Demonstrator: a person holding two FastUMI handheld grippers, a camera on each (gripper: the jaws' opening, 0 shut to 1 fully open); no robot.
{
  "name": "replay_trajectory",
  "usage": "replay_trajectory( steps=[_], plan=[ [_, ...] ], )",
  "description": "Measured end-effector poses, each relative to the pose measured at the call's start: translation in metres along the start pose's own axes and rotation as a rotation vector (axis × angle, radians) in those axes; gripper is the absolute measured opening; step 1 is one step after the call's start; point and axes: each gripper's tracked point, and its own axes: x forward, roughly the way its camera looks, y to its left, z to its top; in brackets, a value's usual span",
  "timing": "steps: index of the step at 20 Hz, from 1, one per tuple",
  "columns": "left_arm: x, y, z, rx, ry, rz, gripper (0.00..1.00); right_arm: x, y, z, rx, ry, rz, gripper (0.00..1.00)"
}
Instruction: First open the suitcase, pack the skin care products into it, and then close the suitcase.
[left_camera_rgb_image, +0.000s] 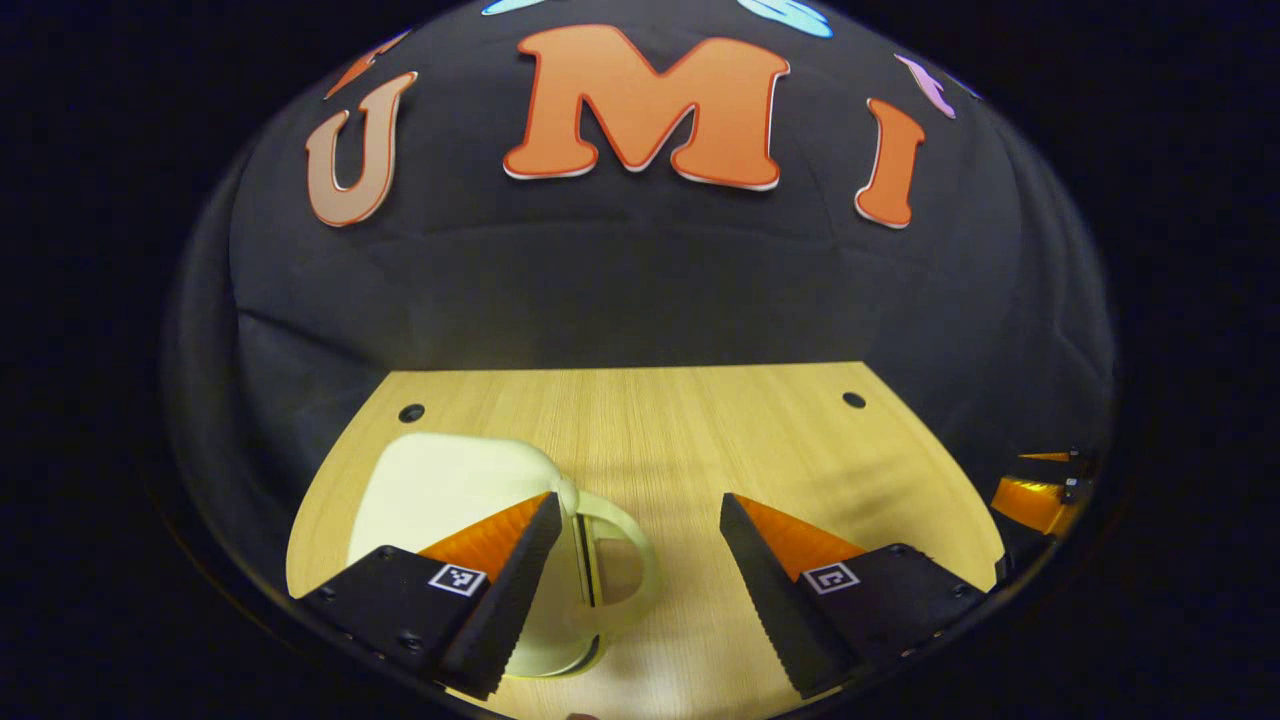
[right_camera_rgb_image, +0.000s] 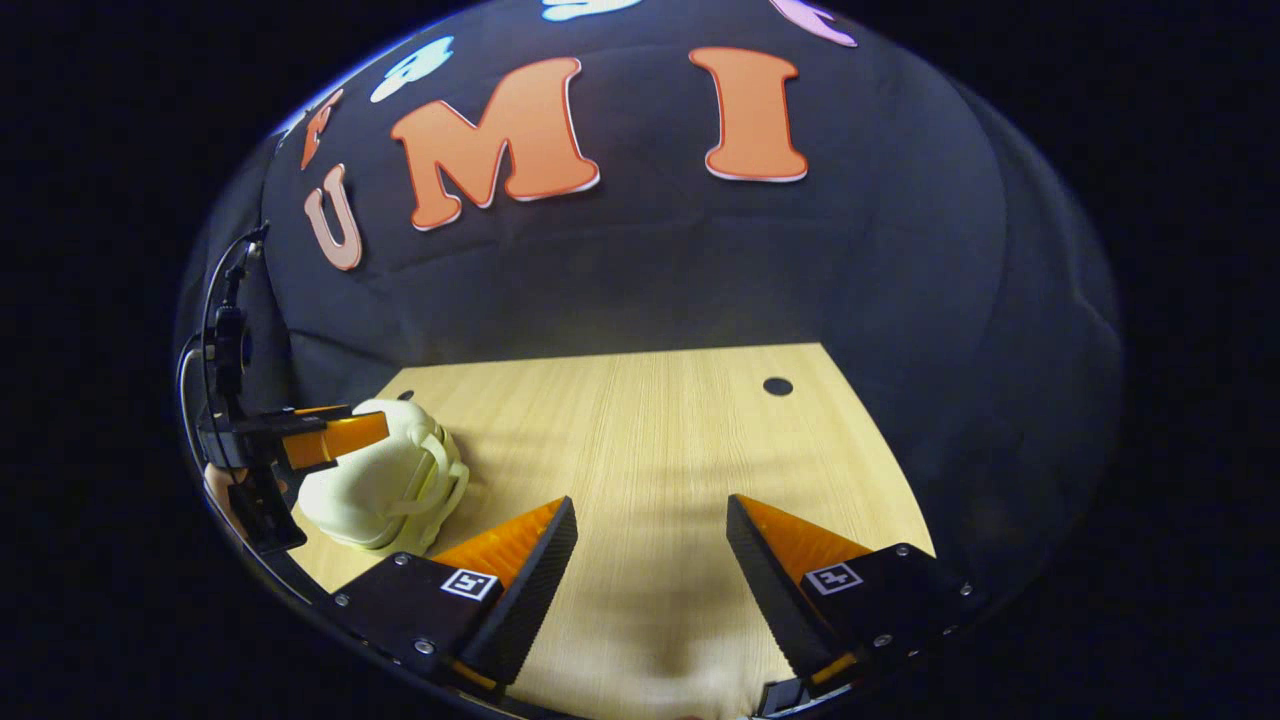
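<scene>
Suitcase (left_camera_rgb_image: 450, 500) first: it is small, pale cream, and sits shut on the wooden table (left_camera_rgb_image: 700, 430). In the left gripper view it lies at about 7 o'clock, with its looped handle (left_camera_rgb_image: 625, 560) sticking out toward the middle. The left gripper (left_camera_rgb_image: 635, 570) hangs right over it with its jaws wide apart. One finger (left_camera_rgb_image: 510, 570) is in front of the case and the handle sits in the gap between the two fingers, but I cannot tell if anything touches yet.

In the right gripper view the suitcase (right_camera_rgb_image: 385, 490) is at 9 o'clock, near the table's edge, and the left gripper (right_camera_rgb_image: 320, 440) reaches over its top. The right gripper (right_camera_rgb_image: 650, 580) is well apart from the case, over bare table, jaws wide and holding nothing.

I think the case looks like a hard, smooth shell, so it may be slippery and light, and could slide when pushed. The handle looks like the best place to grab. One gripper may need to hold the bottom half down while the other lifts the lid. I see no skin care things.
</scene>
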Motion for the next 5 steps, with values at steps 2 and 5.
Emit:
replay_trajectory(
  steps=[2, 5],
  plan=[
    [-0.001, -0.012, 0.044, -0.004, -0.085, 0.009, 0.99, -0.011, 0.009, 0.012, 0.000, -0.067, -0.015, 0.96],
    [-0.041, 0.003, 0.071, 0.012, -0.165, 0.032, 0.99, -0.026, 0.021, 0.016, -0.013, -0.127, -0.046, 0.96]
  ],
)
